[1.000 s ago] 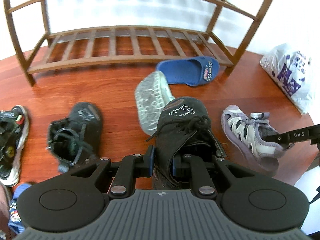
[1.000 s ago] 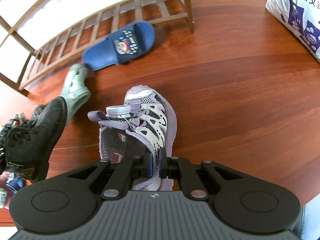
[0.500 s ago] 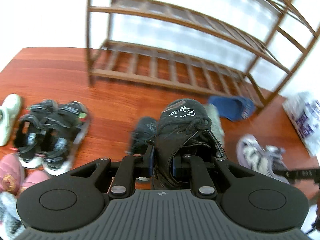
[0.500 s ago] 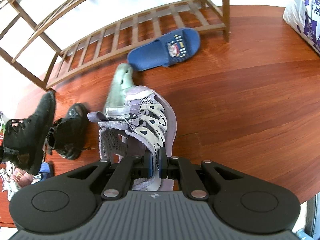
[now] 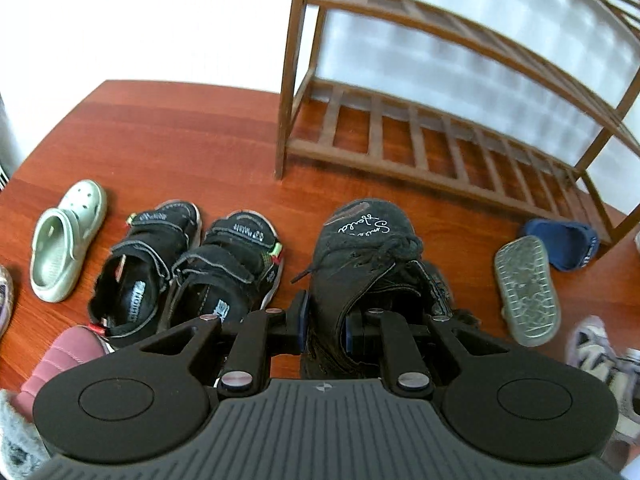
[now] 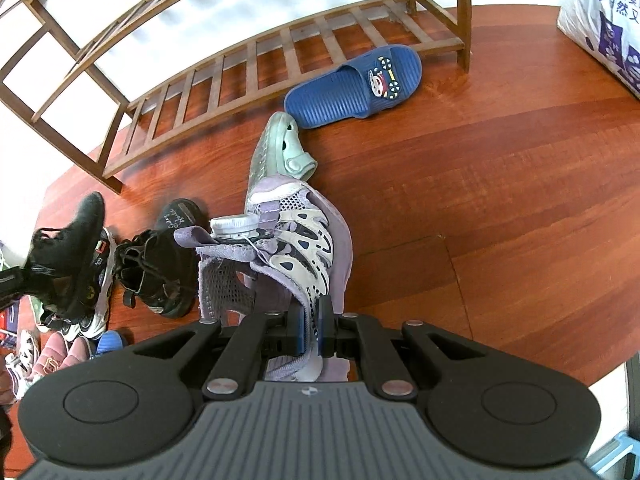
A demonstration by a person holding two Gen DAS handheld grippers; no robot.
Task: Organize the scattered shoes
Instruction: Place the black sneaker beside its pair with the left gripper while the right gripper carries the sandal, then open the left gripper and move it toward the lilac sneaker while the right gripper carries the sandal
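Black hand-held gripper (image 5: 324, 322): ribbed grey housing, silver screws, blue pads.

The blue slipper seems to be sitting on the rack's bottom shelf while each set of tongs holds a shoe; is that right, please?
Not quite: the blue slipper lies on the floor in front of the rack, as the right wrist view shows. The left tongs do hold a black shoe, the right tongs a purple sneaker.
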